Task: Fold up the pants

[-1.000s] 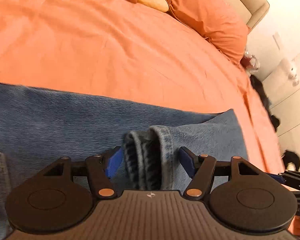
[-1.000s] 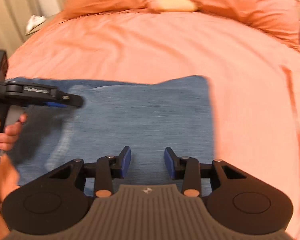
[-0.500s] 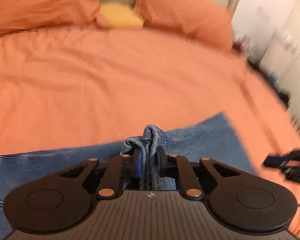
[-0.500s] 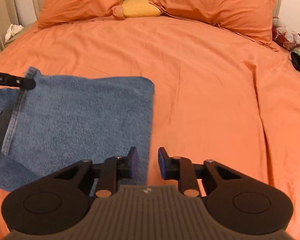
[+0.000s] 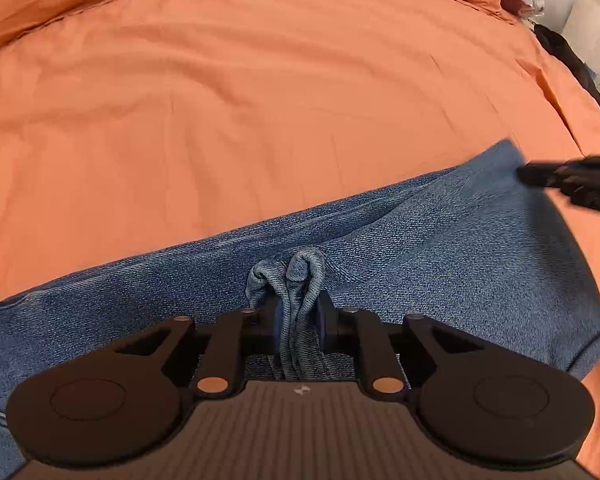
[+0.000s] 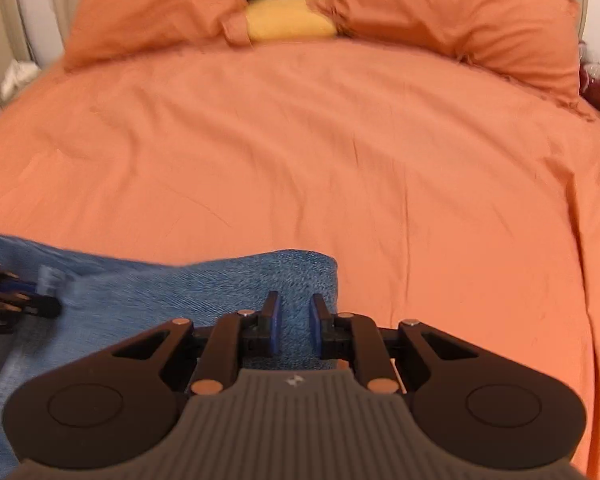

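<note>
Blue denim pants [image 5: 440,264] lie across the near part of an orange bed [image 5: 260,100]. My left gripper [image 5: 298,320] is shut on a bunched hem of the pants [image 5: 304,276], with the fabric pinched between its blue pads. In the right wrist view the pants [image 6: 220,288] lie at the lower left. My right gripper [image 6: 294,326] hovers over their right edge, jaws narrowly apart with denim seen in the gap; whether it grips is unclear. The right gripper also shows at the right edge of the left wrist view [image 5: 572,184], and the left gripper shows at the left edge of the right wrist view [image 6: 16,304].
Two orange pillows [image 6: 452,28] and a yellow pillow [image 6: 290,20] lie at the headboard. Dark items [image 5: 572,60] lie on the bed's right side, next to white furniture [image 5: 596,12]. The bed's wide orange sheet stretches beyond the pants.
My left gripper closed on the bunched hem and holds it. My right gripper narrowed its jaws and moved to the pants' right edge. Both views swung toward the headboard.
</note>
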`<state>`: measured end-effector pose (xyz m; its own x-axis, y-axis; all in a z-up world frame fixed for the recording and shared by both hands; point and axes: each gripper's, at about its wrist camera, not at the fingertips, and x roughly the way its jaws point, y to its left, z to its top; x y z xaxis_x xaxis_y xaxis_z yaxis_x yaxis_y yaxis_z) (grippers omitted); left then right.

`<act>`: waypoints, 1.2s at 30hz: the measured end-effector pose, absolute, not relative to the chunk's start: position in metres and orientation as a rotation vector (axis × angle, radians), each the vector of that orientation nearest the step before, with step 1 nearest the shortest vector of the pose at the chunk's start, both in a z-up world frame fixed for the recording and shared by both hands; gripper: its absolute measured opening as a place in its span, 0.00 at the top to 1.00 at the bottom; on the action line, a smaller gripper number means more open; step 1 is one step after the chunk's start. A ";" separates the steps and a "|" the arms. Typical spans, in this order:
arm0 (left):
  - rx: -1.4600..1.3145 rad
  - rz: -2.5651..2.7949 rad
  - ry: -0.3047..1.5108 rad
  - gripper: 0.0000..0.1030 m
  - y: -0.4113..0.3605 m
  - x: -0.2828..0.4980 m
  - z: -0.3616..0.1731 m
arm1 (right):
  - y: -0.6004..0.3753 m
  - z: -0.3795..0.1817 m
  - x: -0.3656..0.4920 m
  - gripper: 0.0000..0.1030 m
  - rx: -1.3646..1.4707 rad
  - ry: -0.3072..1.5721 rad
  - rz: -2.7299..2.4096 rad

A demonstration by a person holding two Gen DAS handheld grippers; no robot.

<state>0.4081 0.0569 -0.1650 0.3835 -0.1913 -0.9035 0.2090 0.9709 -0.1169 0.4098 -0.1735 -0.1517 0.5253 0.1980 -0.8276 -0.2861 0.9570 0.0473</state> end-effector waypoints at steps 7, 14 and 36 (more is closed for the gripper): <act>0.025 -0.250 1.147 0.77 0.052 0.411 -0.166 | -0.177 -0.156 0.398 0.93 -0.104 1.024 0.277; 0.065 -0.145 1.146 0.64 0.043 0.404 -0.154 | -0.193 -0.134 0.315 0.93 -0.156 1.061 0.362; 0.272 -0.181 1.136 0.78 0.000 0.328 -0.172 | -0.189 -0.155 0.260 0.91 -0.364 0.995 0.407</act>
